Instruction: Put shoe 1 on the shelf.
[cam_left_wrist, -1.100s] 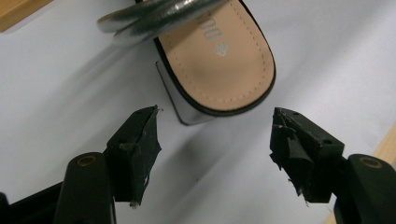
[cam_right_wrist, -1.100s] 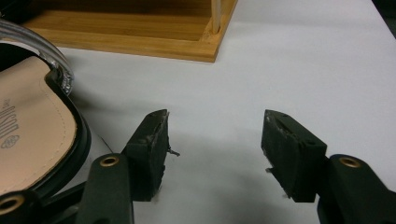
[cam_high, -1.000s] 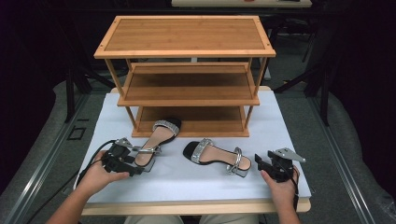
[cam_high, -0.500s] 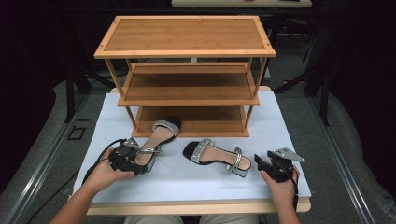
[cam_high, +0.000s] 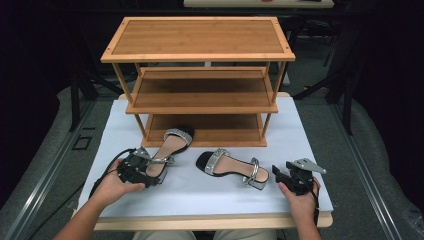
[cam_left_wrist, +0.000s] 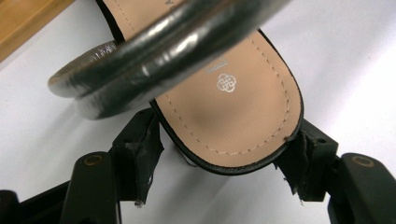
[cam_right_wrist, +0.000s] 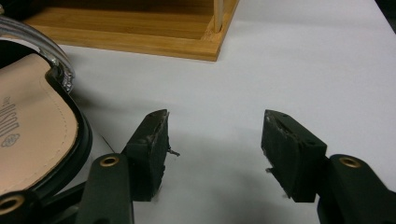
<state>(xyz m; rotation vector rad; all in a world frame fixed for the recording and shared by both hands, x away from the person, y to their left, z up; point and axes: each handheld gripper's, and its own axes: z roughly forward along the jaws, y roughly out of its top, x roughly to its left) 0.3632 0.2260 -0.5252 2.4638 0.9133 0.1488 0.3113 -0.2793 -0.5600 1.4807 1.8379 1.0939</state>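
Observation:
Two black sandals with tan insoles and silver straps lie on the white table top. The left sandal points toward the wooden shoe rack. My left gripper is open, its jaws straddling that sandal's heel, each pad close against the sole's edge; the ankle strap arches just above. The right sandal lies crosswise at mid-table. My right gripper is open just right of its heel, with nothing between the jaws.
The rack has a top board and two lower shelves, all bare, and stands at the back of the table. Its bottom corner lies ahead of the right gripper. The table's front edge runs just behind both hands.
My left gripper has slid right and forward until its jaws sit around the left sandal's heel. The right gripper and both sandals have stayed put.

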